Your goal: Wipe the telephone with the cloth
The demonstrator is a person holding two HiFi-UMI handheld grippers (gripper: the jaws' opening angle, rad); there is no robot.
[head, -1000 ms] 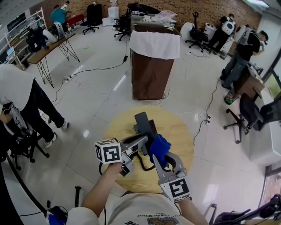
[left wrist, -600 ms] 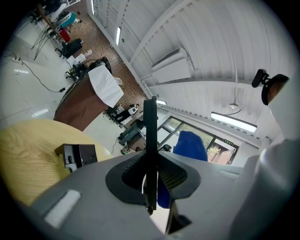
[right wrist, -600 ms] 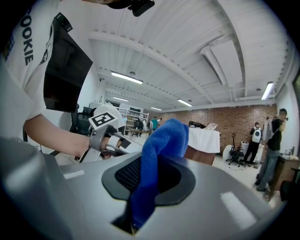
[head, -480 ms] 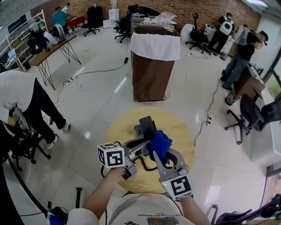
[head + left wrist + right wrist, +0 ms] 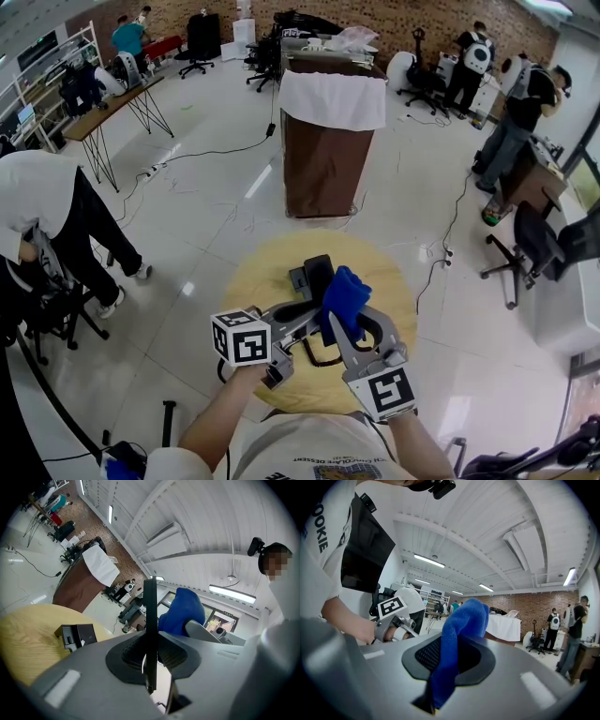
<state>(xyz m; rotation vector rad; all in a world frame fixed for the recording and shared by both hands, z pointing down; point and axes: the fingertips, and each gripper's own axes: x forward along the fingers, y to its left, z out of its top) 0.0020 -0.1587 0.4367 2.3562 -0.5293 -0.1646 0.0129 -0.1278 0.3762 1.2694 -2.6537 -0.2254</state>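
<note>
Handset: the black handset is held up off its cradle, pinched edge-on between the fingers of the left gripper, probably so its faces are open to wiping.
Cloth: the blue cloth is bunched and clamped in the fingers of the right gripper. Its free end is just beside the handset, but whether they touch is unclear.
Telephone base: the telephone base rests on the bench beyond both grippers, with the cord looping below.
Bench: a small round wooden bench.
Room: a glossy floor crossed by cables, a white-draped cabinet, a brick wall and people at desks.
</note>
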